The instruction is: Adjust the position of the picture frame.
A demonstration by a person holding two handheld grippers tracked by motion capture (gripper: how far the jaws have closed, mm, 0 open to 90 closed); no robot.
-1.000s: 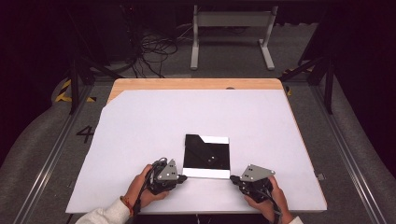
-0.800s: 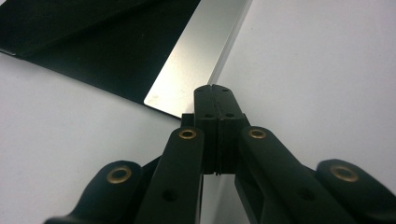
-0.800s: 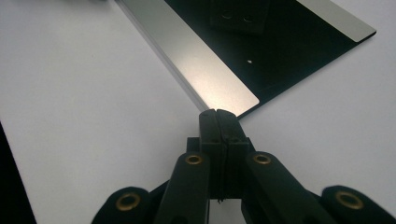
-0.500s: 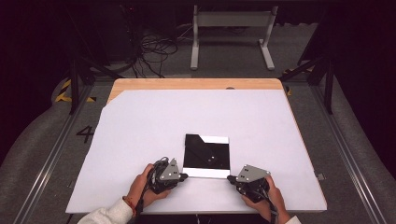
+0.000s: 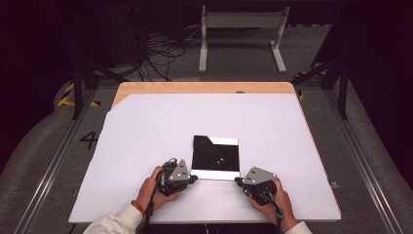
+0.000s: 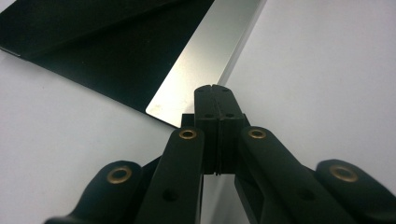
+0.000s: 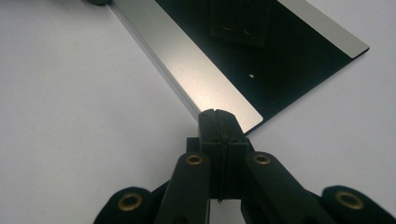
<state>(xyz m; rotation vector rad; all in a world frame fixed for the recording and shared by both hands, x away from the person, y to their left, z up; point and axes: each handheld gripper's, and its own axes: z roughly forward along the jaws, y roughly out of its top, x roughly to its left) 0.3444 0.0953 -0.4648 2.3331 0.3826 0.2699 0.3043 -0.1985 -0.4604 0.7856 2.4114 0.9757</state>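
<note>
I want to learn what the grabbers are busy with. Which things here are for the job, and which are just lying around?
For the job:
black square sheet with silvery edge strips
left gripper, shut, at its near left corner
right gripper, shut, at its near right corner

Just around:
white table cover
tangled cables on the floor
grey stand behind the table

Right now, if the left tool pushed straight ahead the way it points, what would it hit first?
Most likely the silver near edge strip of the black panel. The shut left tool points right at it, tips seemingly almost touching, though depth is unclear.
</note>
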